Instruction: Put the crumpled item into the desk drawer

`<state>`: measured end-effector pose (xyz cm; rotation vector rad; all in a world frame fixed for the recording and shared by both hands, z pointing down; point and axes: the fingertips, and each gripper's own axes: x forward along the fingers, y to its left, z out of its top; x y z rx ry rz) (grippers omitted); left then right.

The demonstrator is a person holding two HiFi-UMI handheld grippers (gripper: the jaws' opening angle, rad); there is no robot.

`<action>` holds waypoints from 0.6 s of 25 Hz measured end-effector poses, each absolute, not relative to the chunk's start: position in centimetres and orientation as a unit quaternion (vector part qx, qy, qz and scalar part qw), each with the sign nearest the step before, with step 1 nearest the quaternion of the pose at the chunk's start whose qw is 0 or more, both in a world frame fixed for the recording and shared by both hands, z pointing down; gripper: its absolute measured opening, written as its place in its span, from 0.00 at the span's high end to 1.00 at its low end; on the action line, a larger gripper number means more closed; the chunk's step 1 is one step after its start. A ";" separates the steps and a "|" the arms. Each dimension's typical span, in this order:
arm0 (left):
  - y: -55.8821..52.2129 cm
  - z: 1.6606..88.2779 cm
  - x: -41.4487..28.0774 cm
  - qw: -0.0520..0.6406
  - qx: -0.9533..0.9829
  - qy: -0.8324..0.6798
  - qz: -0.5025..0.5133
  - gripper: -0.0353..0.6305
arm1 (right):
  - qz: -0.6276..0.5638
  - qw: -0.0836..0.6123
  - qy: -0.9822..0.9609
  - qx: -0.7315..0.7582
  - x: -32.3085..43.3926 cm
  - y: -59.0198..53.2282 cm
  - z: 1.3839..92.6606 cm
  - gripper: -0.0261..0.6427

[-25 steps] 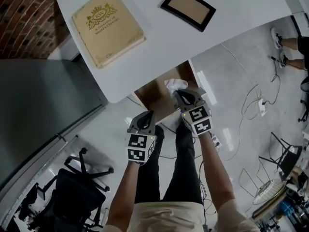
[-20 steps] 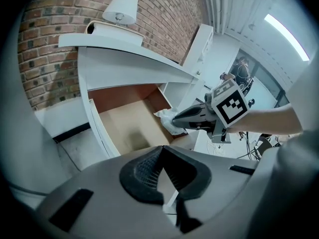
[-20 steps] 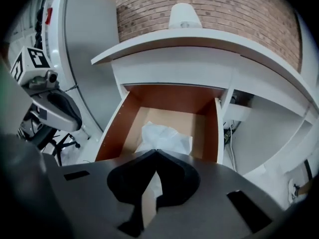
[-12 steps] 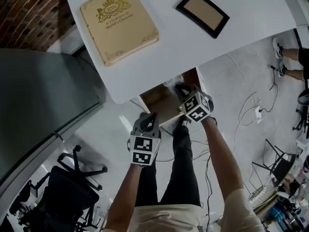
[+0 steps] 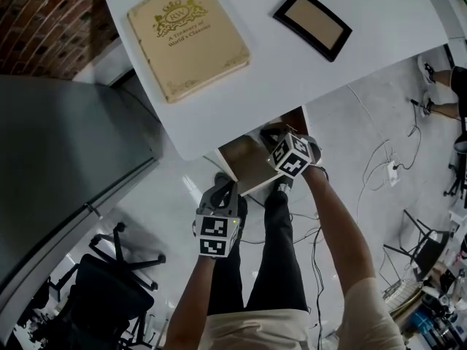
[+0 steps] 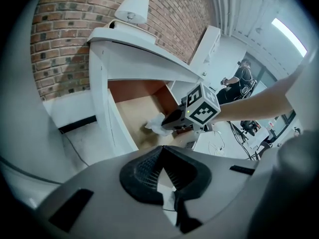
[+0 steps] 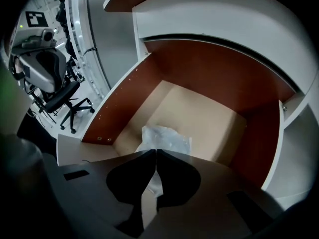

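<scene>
White desk runs ahead of both grippers, over a pale glossy floor; brick wall and a grey panel lie left of the left gripper; a black chair sits behind and left of it; cables trail on the floor right of the right gripper. On the desktop ahead: a cream book with gold crest, and a flat black frame with a tan centre. The drawer is open below the desk edge, a square box with red-brown walls and a tan floor; the right gripper reaches into it, jaws pressed together on the wad, crumpled, white, paper-like; the wad sits at the jaw tips, inside the drawer, low over its floor; can't tell if it touches. The left gripper hangs back outside the drawer front, below the right one, jaws together with nothing in them, ribbed black pads meeting.
</scene>
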<state>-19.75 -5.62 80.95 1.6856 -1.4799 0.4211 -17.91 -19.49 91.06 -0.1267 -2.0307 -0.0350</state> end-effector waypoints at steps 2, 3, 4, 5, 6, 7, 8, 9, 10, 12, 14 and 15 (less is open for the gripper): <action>-5.1 81.5 -20.4 0.419 0.663 -0.597 0.166 0.92 | -0.004 0.528 -0.848 -0.043 -17.7 -19.6 91.3 0.88; -4.9 81.7 -20.7 0.419 0.660 -0.601 0.166 0.92 | 0.003 0.528 -0.849 -0.037 -17.7 -19.6 91.4 0.86; -4.8 81.7 -21.0 0.419 0.658 -0.604 0.166 0.92 | 0.009 0.527 -0.849 -0.032 -17.6 -19.6 91.4 0.85; -4.8 81.7 -21.2 0.418 0.656 -0.605 0.166 0.92 | 0.013 0.526 -0.850 -0.028 -17.5 -19.6 91.3 0.85; -4.8 81.7 -21.4 0.418 0.655 -0.607 0.166 0.92 | 0.014 0.526 -0.850 -0.025 -17.3 -19.5 91.3 0.85; -4.9 81.6 -21.5 0.417 0.655 -0.607 0.166 0.92 | 0.015 0.526 -0.850 -0.024 -17.1 -19.4 91.1 0.85; -5.0 81.5 -21.5 0.416 0.656 -0.608 0.166 0.92 | 0.017 0.526 -0.850 -0.022 -16.9 -19.3 90.9 0.85; -5.2 81.3 -21.5 0.415 0.656 -0.608 0.166 0.92 | 0.020 0.525 -0.851 -0.019 -16.7 -19.2 90.6 0.85; -5.3 81.2 -21.5 0.414 0.657 -0.607 0.166 0.92 | 0.025 0.522 -0.852 -0.014 -16.5 -19.1 90.2 0.85; -5.6 80.7 -21.7 0.411 0.657 -0.610 0.164 0.92 | 0.044 0.513 -0.857 0.007 -16.1 -19.2 89.2 0.85; -5.9 80.2 -22.4 0.410 0.648 -0.624 0.154 0.92 | 0.084 0.493 -0.865 0.049 -15.5 -19.7 87.8 0.85; -5.9 80.0 -22.8 0.412 0.641 -0.631 0.148 0.92 | 0.113 0.478 -0.868 0.076 -15.1 -19.9 87.1 0.85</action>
